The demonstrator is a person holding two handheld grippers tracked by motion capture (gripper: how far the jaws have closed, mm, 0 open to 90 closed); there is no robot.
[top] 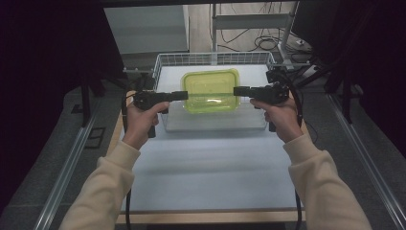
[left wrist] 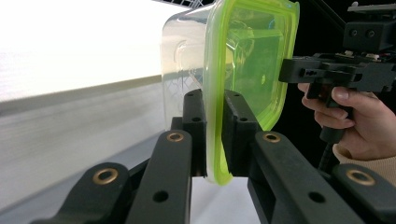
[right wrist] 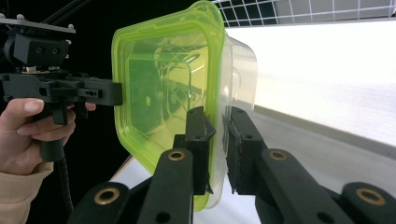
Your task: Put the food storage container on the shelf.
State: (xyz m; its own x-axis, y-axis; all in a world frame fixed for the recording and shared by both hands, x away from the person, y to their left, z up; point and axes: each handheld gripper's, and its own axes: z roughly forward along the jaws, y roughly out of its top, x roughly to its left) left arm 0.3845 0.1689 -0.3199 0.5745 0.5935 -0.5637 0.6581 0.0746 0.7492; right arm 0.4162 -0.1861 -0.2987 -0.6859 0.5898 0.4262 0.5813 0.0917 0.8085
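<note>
A white table (top: 206, 163) fills the lower half of the high view, and at its far end, upper centre of the frame, sits a wire basket (top: 163, 62) with the action right above it. There the clear container (top: 210, 91) with its lime-green lid (left wrist: 252, 51) hangs between the two tools, over the basket's white floor. The left gripper (top: 184, 95) comes in from the left of the frame and the right gripper (top: 237, 91) from the right, each on an opposite edge. In the left gripper view the jaws pinch the lid's rim at lower centre; in the right gripper view the jaws close on the same rim from the other side, one pad on the green lid, one on the clear wall. It looks like a two-handed carry, either into or out of the basket, and which way cannot be told. The next move calls for both hands travelling level and together, since uneven pull could pop the lid. Whether the lid is fully snapped on is hard to judge, the container's contents, if any, are lost in glare, and its underside is hidden.
</note>
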